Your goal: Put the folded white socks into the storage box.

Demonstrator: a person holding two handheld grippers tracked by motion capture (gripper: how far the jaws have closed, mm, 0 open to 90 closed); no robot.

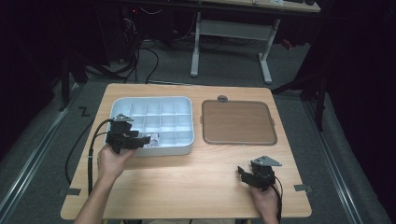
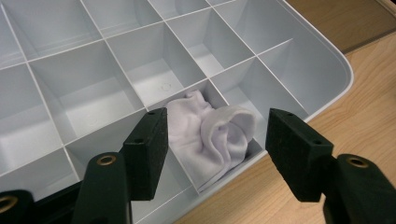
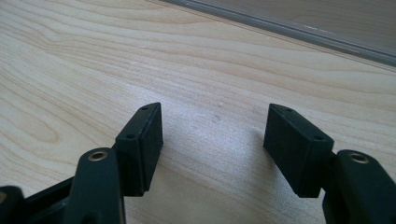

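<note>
My left tool (image 2: 212, 154) hangs with jaws apart over the crumpled white sock (image 2: 210, 135), stuffed in a near-edge compartment of the pale grey divided plastic tray (image 2: 322, 70). Soft, light, floppy: I'd pinch its bunched top fold.

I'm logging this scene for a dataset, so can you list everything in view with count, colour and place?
table: one, light wood, under everything.
divided tray: one, pale grey-white, left half of the table.
cloth: one, white, crumpled in a near-edge compartment of the tray.
lid: one, brown, flat to the right of the tray.
desk: one, white-legged, behind the table.
left gripper: one, black, open above the cloth.
right gripper: one, black, open over bare table.
</note>
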